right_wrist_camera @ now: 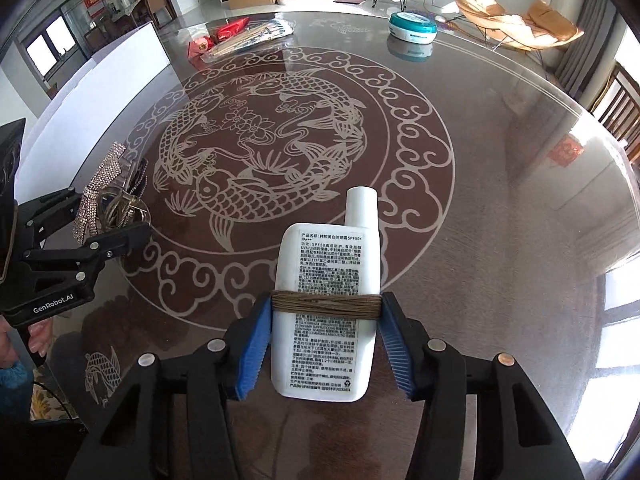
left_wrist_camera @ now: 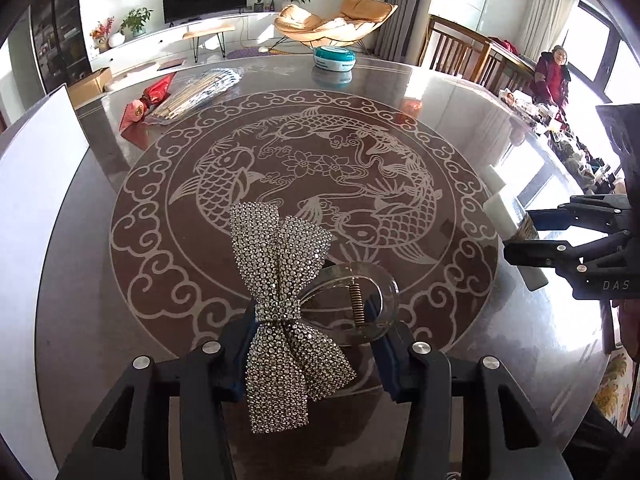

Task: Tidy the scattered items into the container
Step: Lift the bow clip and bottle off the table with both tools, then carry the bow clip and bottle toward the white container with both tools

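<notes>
Left gripper (left_wrist_camera: 316, 344): clenched on the rhinestone bow hair clip (left_wrist_camera: 280, 300), pads pressing the clear oval clip body at its knot; the bow's wings fan toward 12 o'clock and 6 o'clock of the left wrist view.
Right gripper (right_wrist_camera: 326, 340): grasping the white sunscreen bottle (right_wrist_camera: 328, 304) across its waist, at the band of brown thread (right_wrist_camera: 326, 303); the cap points to 12 o'clock in its own view.
Both loads: judged lifted clear of the glass table (right_wrist_camera: 500, 200), since each hangs between its pads above the etched fish pattern.
Container: not identifiable with certainty; a teal and white round box (right_wrist_camera: 413, 29) sits at 1 o'clock across the table, lid seemingly on.
Other items: a red packet and bagged chopsticks (right_wrist_camera: 248, 38) lie at 11 o'clock, far side.
Step in hand: carrying two picked items toward the container.
Doing it well: keep both grips firm; the clip is held on a smooth, curved plastic edge and may pivot, so move it level and slowly.
Spacing: keep the two tools well apart so the bottle's cap does not knock the bow.
Release: lower each item inside the container before letting go, one at a time.
</notes>
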